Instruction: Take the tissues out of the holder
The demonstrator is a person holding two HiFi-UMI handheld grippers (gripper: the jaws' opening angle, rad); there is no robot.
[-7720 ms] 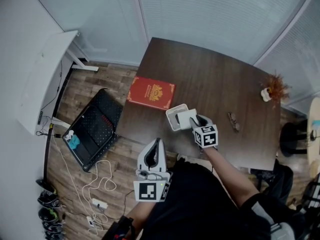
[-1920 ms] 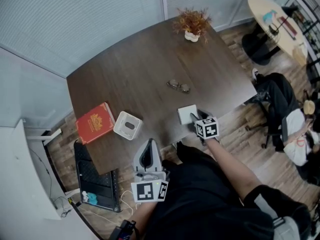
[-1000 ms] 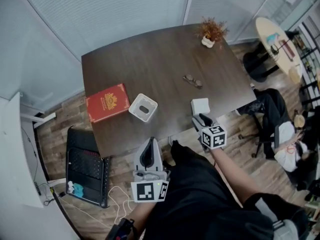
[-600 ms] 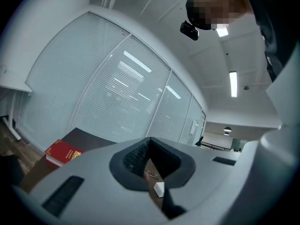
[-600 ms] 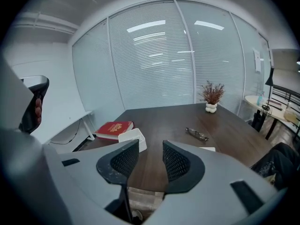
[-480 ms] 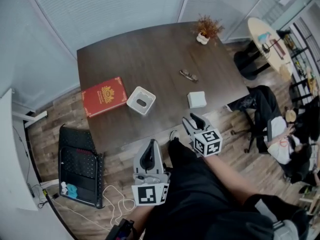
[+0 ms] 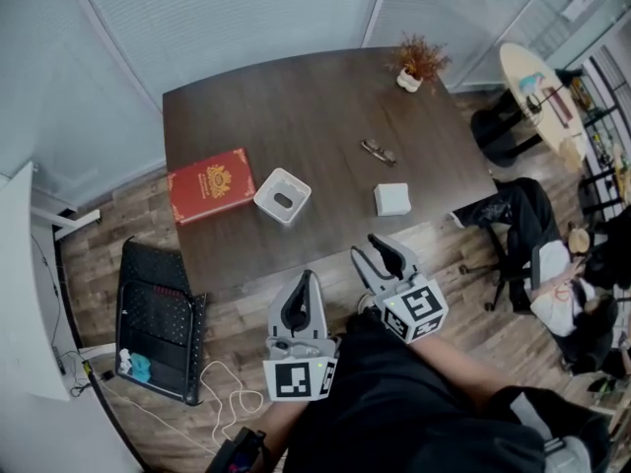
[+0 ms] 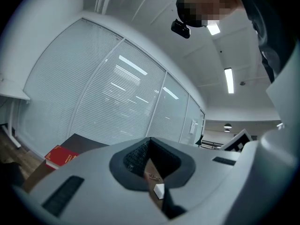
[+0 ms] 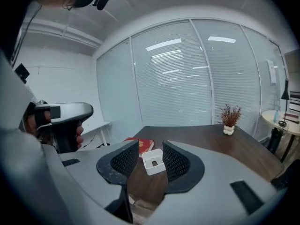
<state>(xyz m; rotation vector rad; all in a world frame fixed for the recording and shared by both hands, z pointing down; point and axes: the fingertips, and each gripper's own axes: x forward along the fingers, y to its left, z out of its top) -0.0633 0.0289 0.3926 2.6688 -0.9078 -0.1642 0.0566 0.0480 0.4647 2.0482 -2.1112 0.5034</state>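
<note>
Head view: tissues [image 7: 392, 199] lie on the table [image 7: 325, 116], well apart from the white holder [image 7: 283, 195], so we judge the job done, which explains our right gripper [image 7: 364, 246] half-open and empty, left gripper [image 7: 308, 282] closed on nothing, both off the edge

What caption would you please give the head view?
Tissue pack lying on the dark table, apart from the white holder.

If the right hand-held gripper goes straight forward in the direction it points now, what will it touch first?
Most likely the white tissue holder, which appears centred between the open jaws of the right hand-held gripper. The gripper tilts slightly down, so it might touch the dark table just before the holder; depth is unclear.
</note>
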